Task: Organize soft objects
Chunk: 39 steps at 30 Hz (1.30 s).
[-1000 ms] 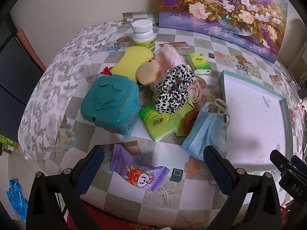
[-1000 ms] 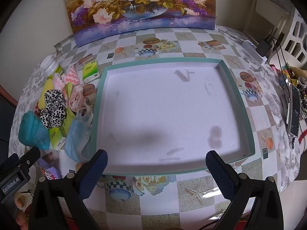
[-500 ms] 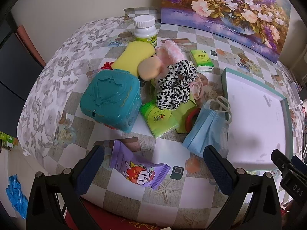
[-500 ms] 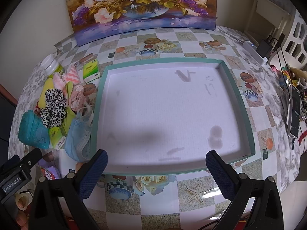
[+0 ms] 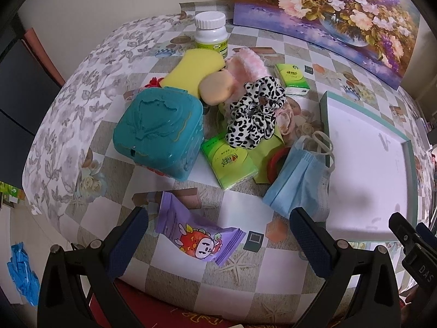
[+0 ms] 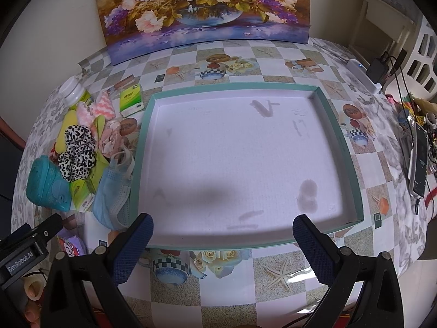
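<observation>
A pile of soft things lies on the table left of a teal-rimmed white tray point(image 5: 325, 114) point(image 6: 352, 164): a blue face mask point(image 5: 297, 180) point(image 6: 112, 194), a black-and-white spotted scrunchie point(image 5: 254, 114) point(image 6: 77, 151), a yellow sponge point(image 5: 191, 67), a round beige puff point(image 5: 217, 88), pink fluffy cloth point(image 5: 247, 64), green tissue packs point(image 5: 229, 162) point(image 6: 131, 99) and a purple wipes packet point(image 5: 196, 237). My left gripper point(image 5: 218, 235) is open, above the purple packet near the table's front edge. My right gripper point(image 6: 222, 242) is open over the tray's near rim. The tray holds nothing.
A teal plastic box point(image 5: 161, 125) and a white-capped bottle point(image 5: 211, 34) stand by the pile. A flower painting point(image 6: 204, 8) leans at the back. Cables, a charger and a phone point(image 6: 419, 158) lie at the table's right edge.
My left gripper has drawn back slightly towards the front of the table, so the pile sits a little farther off. The right gripper has barely moved. Both stay open.
</observation>
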Each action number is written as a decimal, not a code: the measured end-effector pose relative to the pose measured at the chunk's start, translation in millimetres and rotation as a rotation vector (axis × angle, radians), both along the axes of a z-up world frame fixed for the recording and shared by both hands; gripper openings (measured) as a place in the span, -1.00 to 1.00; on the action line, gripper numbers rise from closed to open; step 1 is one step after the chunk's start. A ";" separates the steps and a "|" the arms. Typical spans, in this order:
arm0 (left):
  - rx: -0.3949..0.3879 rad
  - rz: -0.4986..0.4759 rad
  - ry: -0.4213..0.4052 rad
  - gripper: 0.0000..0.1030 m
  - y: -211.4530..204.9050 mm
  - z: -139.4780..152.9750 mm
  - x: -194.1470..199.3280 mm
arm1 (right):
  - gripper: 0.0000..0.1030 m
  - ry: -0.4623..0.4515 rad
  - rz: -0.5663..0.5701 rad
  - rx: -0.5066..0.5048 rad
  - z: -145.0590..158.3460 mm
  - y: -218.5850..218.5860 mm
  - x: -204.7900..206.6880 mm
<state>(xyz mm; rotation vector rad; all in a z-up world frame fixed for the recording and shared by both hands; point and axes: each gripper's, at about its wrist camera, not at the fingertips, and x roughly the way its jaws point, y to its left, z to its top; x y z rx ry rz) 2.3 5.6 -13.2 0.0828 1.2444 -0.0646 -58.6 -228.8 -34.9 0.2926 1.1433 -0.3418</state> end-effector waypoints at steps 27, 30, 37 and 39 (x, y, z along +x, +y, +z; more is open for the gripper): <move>-0.003 0.001 0.003 1.00 1.9 -2.4 -2.7 | 1.00 0.002 0.001 -0.001 -0.2 0.8 0.3; -0.003 0.001 0.005 1.00 2.8 -4.0 -3.5 | 1.00 0.002 0.002 -0.002 -0.3 0.9 0.4; -0.004 0.002 0.018 1.00 2.2 -3.7 -1.0 | 1.00 0.003 0.003 -0.001 -0.5 1.1 0.6; -0.005 0.003 0.021 1.00 2.1 -3.9 -0.9 | 1.00 0.003 0.003 -0.002 -0.6 1.3 0.8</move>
